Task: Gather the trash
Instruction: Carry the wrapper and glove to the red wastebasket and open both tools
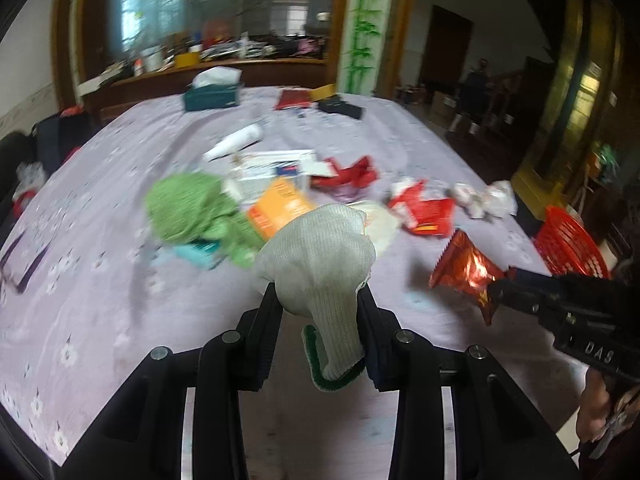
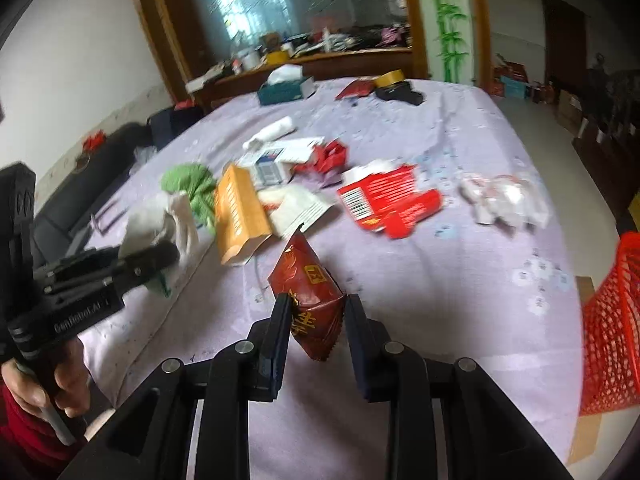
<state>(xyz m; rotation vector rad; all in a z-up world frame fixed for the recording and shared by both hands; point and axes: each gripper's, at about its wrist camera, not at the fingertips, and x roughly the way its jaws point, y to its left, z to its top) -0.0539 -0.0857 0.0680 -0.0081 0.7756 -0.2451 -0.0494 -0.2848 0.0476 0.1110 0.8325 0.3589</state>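
Carrying 2 pieces at once now: my left gripper is clamped on a pale knit glove, its green-trimmed cuff hanging down between the fingers, and my right gripper is clamped on a dark red foil wrapper that stands up between its pads. Both loads look clear of the lilac floral cloth, so I judge the pick-up step done and the carry step in hand. Ahead of both tongs the rest of the litter lies in a loose heap: a green cloth just beyond the left tongs, an orange carton ahead and left of the right tongs, a red printed box ahead and right of them, and crumpled white wrappers further right. The red mesh basket sits off to the right of the right tongs, at the table's edge. Next move, as I read it: swing both tongs rightward over that basket, right one 1st since it is nearer, and only then let go, keeping the glove's dangling cuff from catching the rim.
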